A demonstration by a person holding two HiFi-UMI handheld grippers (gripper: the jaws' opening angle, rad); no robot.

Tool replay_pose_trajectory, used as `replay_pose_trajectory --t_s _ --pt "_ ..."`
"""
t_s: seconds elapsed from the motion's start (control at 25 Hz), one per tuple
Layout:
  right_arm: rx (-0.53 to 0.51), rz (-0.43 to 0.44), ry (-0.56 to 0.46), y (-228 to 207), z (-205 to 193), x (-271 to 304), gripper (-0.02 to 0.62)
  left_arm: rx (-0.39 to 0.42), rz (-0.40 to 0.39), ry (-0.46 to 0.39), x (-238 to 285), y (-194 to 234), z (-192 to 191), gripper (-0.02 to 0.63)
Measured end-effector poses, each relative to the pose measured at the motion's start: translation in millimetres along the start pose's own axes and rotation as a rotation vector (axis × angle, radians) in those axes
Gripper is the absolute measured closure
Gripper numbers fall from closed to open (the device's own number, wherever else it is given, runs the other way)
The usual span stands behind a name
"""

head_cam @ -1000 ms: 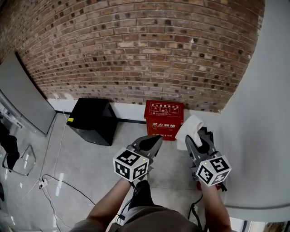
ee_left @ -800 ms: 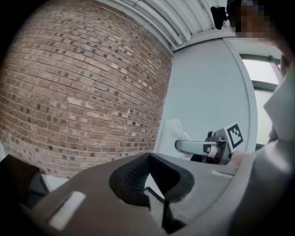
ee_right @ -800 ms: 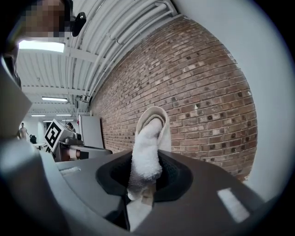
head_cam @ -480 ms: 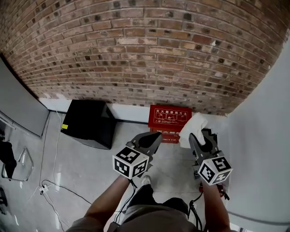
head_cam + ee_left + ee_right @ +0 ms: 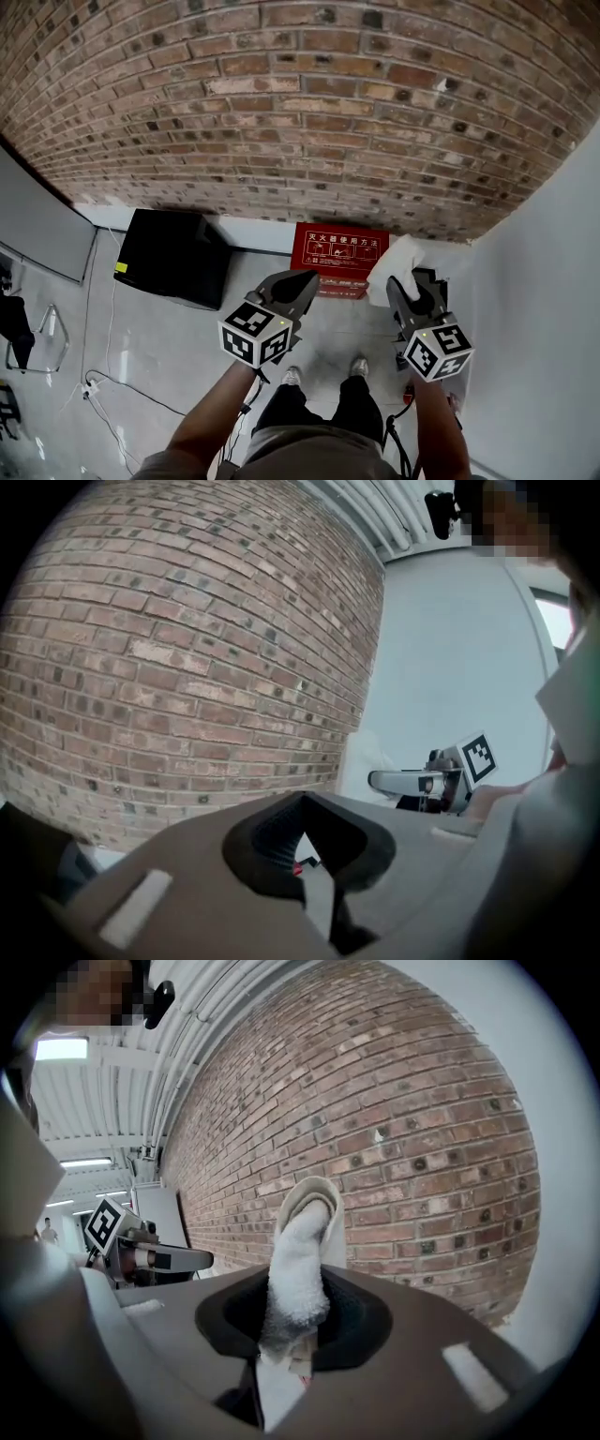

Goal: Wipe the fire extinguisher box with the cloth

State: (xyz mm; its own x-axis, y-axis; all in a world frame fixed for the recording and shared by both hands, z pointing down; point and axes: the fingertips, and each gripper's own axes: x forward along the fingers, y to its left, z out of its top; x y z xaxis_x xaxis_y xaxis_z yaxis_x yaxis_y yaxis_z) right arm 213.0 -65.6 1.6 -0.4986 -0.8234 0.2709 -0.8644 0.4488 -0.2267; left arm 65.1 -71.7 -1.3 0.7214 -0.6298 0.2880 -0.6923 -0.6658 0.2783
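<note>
the cloth (image 5: 397, 264) is clamped in the right gripper (image 5: 413, 287); the left gripper (image 5: 298, 285) is closed on nothing. the fire extinguisher box (image 5: 338, 251) stands ahead of both, lower down, not touched; wiping is judged not yet begun.

Against brick wall (image 5: 309, 112), on floor (image 5: 169, 347): fire extinguisher box (image 5: 340, 258); cabinet (image 5: 173, 256) to its left, apart. Before the box: left gripper (image 5: 300, 284). At the box's right end: cloth (image 5: 398, 265), between right gripper (image 5: 412, 286) jaws, possibly touching the box.

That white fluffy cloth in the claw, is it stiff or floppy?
Probably floppy: the white fluffy cloth folds over on itself above the right claw. Likely light too: a pinch at one end seems to hold it up.
</note>
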Motion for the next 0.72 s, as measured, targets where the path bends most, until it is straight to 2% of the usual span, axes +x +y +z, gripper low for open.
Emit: replay_pose_trajectory --t_s 0.36,0.52,0.72 --pt "-0.002 0.088 0.133 -100.1 -44.6 31.5 0.485 -0.030 0.116 0.060 73.4 -3.3 -35.8 0.606" --pt "-0.048 0.079 0.239 -145.1 -95.8 59.6 0.485 -0.052 0.158 0.085 93.3 8.9 -66.7 0.606" --pt "-0.136 0.045 0.403 -202.7 -173.5 135.7 0.485 -0.042 0.169 0.153 137.9 50.2 -120.4 0.606"
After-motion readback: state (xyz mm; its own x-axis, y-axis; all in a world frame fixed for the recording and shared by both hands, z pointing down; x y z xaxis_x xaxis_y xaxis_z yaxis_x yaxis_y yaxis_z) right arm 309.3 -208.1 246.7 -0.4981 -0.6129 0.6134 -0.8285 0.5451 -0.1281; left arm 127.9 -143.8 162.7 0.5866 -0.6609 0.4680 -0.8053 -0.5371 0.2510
